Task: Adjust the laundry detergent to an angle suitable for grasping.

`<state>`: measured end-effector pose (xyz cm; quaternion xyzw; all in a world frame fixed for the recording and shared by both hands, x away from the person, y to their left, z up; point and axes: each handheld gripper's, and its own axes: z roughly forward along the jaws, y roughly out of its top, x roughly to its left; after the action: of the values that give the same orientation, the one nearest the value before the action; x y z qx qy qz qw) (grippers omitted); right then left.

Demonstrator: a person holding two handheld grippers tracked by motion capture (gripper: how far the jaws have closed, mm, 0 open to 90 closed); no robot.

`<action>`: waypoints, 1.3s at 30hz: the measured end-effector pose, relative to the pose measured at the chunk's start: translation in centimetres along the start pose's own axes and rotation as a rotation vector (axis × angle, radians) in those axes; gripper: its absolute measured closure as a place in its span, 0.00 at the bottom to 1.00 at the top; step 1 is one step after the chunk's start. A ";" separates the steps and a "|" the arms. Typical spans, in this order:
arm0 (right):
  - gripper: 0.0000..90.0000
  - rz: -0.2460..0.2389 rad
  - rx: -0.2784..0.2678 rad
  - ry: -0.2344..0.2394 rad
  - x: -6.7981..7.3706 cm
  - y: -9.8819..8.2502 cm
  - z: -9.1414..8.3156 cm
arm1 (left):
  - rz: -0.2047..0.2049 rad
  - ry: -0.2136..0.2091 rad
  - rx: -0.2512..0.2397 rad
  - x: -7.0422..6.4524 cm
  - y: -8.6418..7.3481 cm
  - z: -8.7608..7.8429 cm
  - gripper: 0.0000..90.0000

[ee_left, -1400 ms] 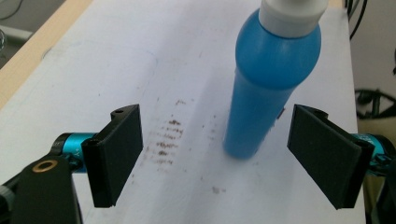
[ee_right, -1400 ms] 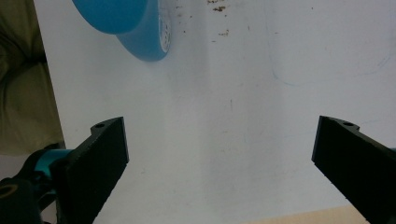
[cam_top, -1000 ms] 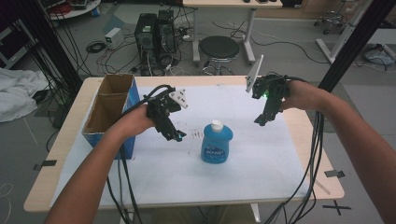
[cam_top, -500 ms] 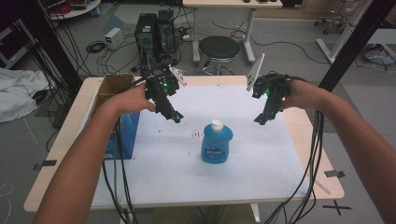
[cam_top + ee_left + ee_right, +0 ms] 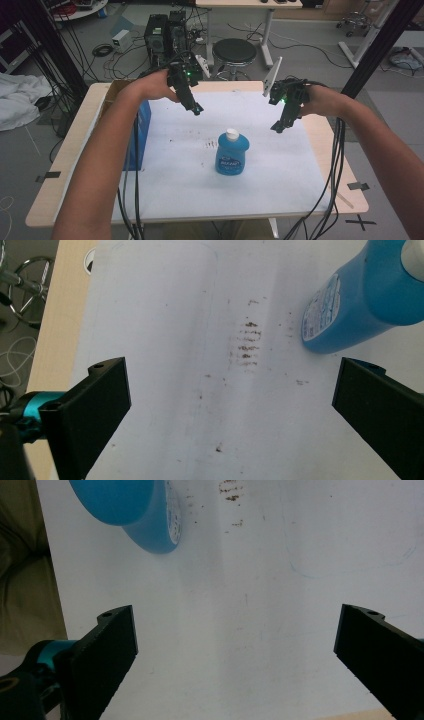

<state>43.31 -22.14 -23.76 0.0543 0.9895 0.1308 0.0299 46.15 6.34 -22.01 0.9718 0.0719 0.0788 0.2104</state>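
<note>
A blue bottle (image 5: 232,155) with a white cap stands upright near the middle of the white sheet (image 5: 170,165). My left gripper (image 5: 196,108) hovers above the sheet behind and to the left of the bottle, open and empty. My right gripper (image 5: 278,127) hangs to the right of the bottle, also open and holding nothing. In the left gripper view the bottle (image 5: 360,300) lies at the upper right, beyond the wide-apart jaws of that gripper (image 5: 227,405). In the right gripper view the bottle (image 5: 135,510) sits at the upper left, clear of that gripper (image 5: 235,650).
A blue box (image 5: 140,135) with an open cardboard top stands at the table's left side, partly behind my left forearm. Dark smudges (image 5: 212,145) mark the sheet left of the bottle. Cables (image 5: 335,170) trail off the right edge. A stool (image 5: 234,51) stands behind the table.
My left gripper has moved away from the box, going up and rightward toward the table's far middle. My right gripper has barely shifted. The bottle has stayed in place.
</note>
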 end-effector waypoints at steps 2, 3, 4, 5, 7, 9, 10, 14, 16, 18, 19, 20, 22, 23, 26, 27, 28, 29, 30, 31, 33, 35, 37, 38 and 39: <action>0.03 0.002 -0.002 -0.001 0.0 0.0 0.0 | 0.000 -0.004 0.007 0.4 0.2 0.2 0.02; 0.03 0.002 -0.003 0.001 -0.1 0.0 0.0 | -0.002 -0.004 0.010 0.5 0.2 0.3 0.02; 0.03 0.002 -0.002 0.002 -0.1 0.0 0.1 | 0.003 -0.004 0.013 0.6 0.2 0.3 0.02; 0.03 0.002 0.000 0.001 -0.1 0.0 0.1 | -0.002 -0.005 0.013 0.7 0.2 0.4 0.02; 0.03 0.002 0.003 0.004 -0.2 0.0 0.1 | -0.003 -0.003 0.026 0.9 0.2 0.6 0.02; 0.03 0.004 0.001 0.002 -0.2 0.0 0.1 | -0.002 -0.011 0.042 1.0 0.1 0.8 0.02; 0.03 0.004 0.002 0.005 -0.3 0.0 0.2 | -0.008 -0.008 0.050 1.0 0.1 0.9 0.02; 0.03 0.006 0.004 0.005 -0.4 0.0 0.3 | -0.001 0.006 0.052 1.2 0.3 1.2 0.02; 0.03 0.003 0.003 0.005 -0.5 0.0 0.3 | 0.000 0.006 0.063 1.2 0.4 1.3 0.02; 0.03 0.006 0.002 0.007 -0.5 0.0 0.3 | 0.015 0.012 0.074 1.1 0.5 1.5 0.02; 0.03 0.007 0.001 0.007 -0.5 0.0 0.3 | 0.011 0.012 0.072 1.1 0.5 1.5 0.02; 0.03 0.008 0.002 0.005 -0.5 -0.1 0.3 | 0.017 0.009 0.077 1.1 0.5 1.6 0.02; 0.03 0.008 0.004 0.005 -0.5 -0.1 0.3 | 0.020 0.011 0.082 1.1 0.4 1.6 0.02; 0.03 0.006 0.005 0.005 -0.5 -0.1 0.3 | 0.024 0.010 0.083 1.2 0.4 1.6 0.02; 0.03 0.009 0.003 0.006 -0.5 -0.1 0.3 | 0.024 0.012 0.079 1.1 0.4 1.6 0.02; 0.03 0.009 0.003 0.006 -0.5 -0.1 0.3 | 0.026 0.014 0.076 1.0 0.4 1.7 0.02; 0.03 0.009 0.004 0.007 -0.5 -0.1 0.3 | 0.030 0.012 0.080 1.0 0.5 1.7 0.02; 0.03 0.009 0.003 0.007 -0.5 -0.1 0.3 | 0.030 0.012 0.079 1.0 0.5 1.7 0.02; 0.03 0.007 0.003 0.008 -0.5 -0.1 0.3 | 0.031 0.014 0.076 1.0 0.5 1.7 0.02; 0.03 0.006 0.003 0.008 -0.5 0.0 0.3 | 0.029 0.017 0.070 0.9 0.5 1.7 0.02; 0.03 0.003 0.004 0.008 -0.4 0.0 0.3 | 0.031 0.017 0.071 0.9 0.5 1.6 0.02; 0.03 0.008 0.005 0.010 -0.4 0.1 0.3 | 0.030 0.021 0.068 0.9 0.5 1.4 0.02; 0.03 0.003 0.002 0.010 -0.5 0.1 0.4 | 0.031 0.023 0.070 0.9 0.4 1.3 0.02; 0.03 0.004 0.001 0.010 -0.5 0.2 0.4 | 0.028 0.023 0.073 0.9 0.4 1.3 0.02; 0.03 0.002 -0.001 0.010 -0.6 0.2 0.4 | 0.028 0.024 0.071 0.9 0.3 1.3 0.02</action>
<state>43.91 -21.87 -24.08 0.0547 0.9895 0.1315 0.0247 47.27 5.70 -22.89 0.9785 0.0635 0.0906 0.1739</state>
